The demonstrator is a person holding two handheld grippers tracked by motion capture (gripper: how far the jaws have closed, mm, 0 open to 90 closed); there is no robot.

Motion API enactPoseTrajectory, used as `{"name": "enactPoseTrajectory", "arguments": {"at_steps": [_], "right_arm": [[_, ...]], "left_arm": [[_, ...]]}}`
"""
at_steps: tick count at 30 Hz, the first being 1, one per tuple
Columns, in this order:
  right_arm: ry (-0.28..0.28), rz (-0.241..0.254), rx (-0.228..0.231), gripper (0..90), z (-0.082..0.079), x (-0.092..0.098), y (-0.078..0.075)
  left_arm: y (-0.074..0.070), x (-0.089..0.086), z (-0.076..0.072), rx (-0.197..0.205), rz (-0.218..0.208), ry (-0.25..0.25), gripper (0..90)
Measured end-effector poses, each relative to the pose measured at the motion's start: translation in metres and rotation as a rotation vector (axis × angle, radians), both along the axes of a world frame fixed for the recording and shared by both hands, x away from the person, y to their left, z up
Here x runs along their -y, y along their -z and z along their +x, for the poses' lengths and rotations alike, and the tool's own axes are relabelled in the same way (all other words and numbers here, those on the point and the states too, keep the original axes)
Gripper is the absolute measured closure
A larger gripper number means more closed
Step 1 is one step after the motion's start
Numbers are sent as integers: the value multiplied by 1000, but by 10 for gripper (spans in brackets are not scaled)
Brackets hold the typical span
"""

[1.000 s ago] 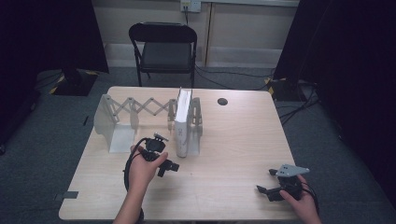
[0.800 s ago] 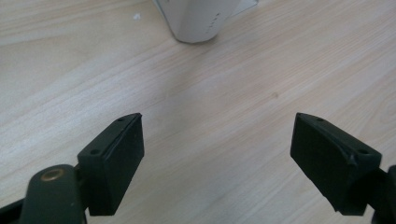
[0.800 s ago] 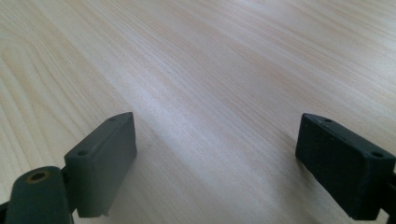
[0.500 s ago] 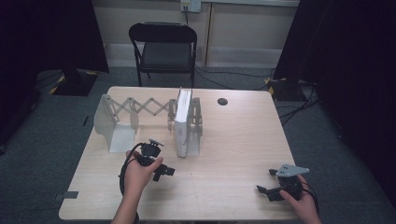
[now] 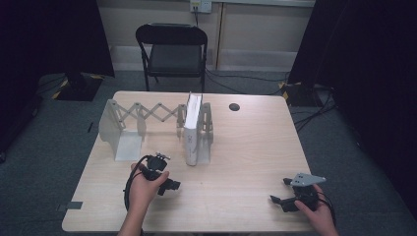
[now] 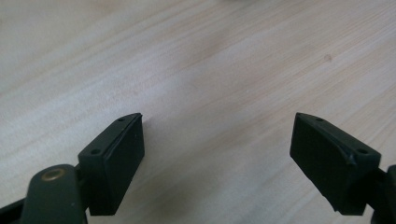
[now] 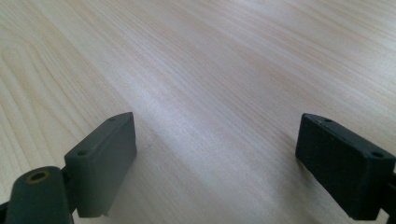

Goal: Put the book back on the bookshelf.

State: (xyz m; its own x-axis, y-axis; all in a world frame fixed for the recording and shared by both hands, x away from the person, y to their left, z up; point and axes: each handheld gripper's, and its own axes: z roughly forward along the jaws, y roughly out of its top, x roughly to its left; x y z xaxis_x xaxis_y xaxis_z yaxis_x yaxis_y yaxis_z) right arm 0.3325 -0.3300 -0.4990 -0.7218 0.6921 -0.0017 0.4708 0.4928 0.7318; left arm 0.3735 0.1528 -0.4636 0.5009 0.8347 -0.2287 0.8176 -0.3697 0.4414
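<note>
Left gripper (image 5: 169, 186) low over the table (image 5: 246, 147), jaws spread wide with bare wood between them; it sits just in front of the white book (image 5: 192, 130), which stands upright at the right end of the expanding rack (image 5: 142, 120). Right gripper (image 5: 281, 200) near the front right edge, well apart from the book; jaws likewise wide, gripping nothing.

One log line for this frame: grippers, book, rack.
left gripper: open, empty, near table | right gripper: open, empty | book: upright in expandable rack
</note>
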Motion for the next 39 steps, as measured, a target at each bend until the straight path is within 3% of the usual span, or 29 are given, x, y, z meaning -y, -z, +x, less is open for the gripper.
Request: {"name": "enactPoseTrajectory", "arguments": {"at_steps": [5,9,10,14,21,23,27,31,39], "right_arm": [[0,0,0,120,0,0,0],[0,0,0,120,0,0,0],[0,0,0,120,0,0,0],[0,0,0,120,0,0,0],[0,0,0,120,0,0,0],[0,0,0,120,0,0,0],[0,0,0,120,0,0,0],[0,0,1,120,0,0,0],[-1,0,1,120,0,0,0]], "left_arm": [[5,0,-3,8,17,19,173],[7,-2,-5,43,29,17,167],[9,-4,-7,63,33,52,154],[11,-4,-10,103,55,82,150],[13,-4,-13,131,48,96,105],[17,-3,-16,158,39,104,73],[20,0,-19,185,71,138,27],[21,2,-20,197,95,152,0],[24,2,-24,228,99,164,0]]}}
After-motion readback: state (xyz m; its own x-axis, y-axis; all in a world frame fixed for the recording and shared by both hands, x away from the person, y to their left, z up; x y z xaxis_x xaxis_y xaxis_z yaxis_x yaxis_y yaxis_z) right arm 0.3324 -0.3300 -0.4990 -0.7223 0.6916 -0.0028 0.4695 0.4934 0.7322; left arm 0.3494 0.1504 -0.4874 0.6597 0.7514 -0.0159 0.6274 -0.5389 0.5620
